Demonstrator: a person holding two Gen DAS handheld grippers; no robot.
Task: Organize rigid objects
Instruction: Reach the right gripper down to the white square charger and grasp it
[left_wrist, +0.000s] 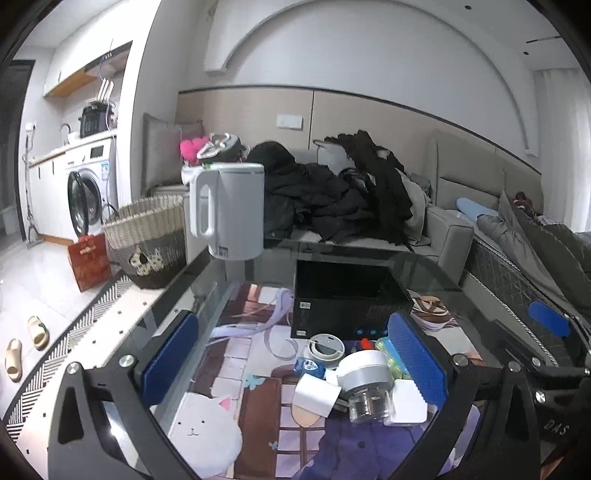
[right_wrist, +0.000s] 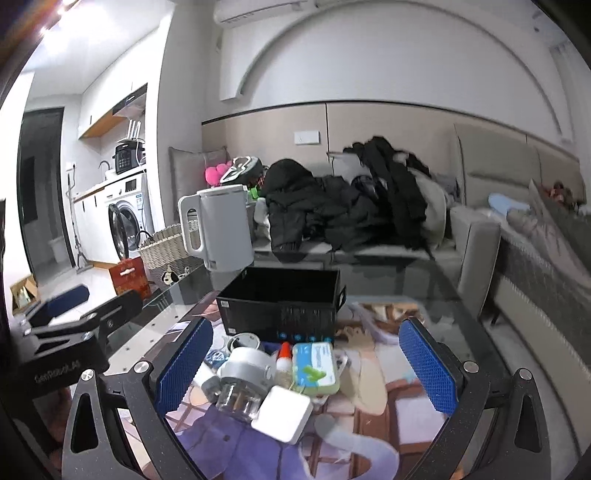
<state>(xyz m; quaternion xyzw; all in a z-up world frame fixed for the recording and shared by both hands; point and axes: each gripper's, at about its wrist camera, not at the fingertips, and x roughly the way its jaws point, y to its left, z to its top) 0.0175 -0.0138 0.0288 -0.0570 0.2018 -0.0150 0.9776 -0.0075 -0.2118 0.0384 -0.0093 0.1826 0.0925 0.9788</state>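
Each tool (left_wrist: 295, 354) (right_wrist: 306, 365) has black arms, silver screws and blue textured pads (right_wrist: 428, 369).

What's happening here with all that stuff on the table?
Someone is tidying small hard items on a glass table, holding a pair of tongs in each hand. Both the left tongs and right tongs are open and empty, hanging over a heap of odds and ends: a clear jar with a grey lid, a white box, a green packet. Just behind the heap stands an open black box, which looks empty. Nothing has been picked up yet.
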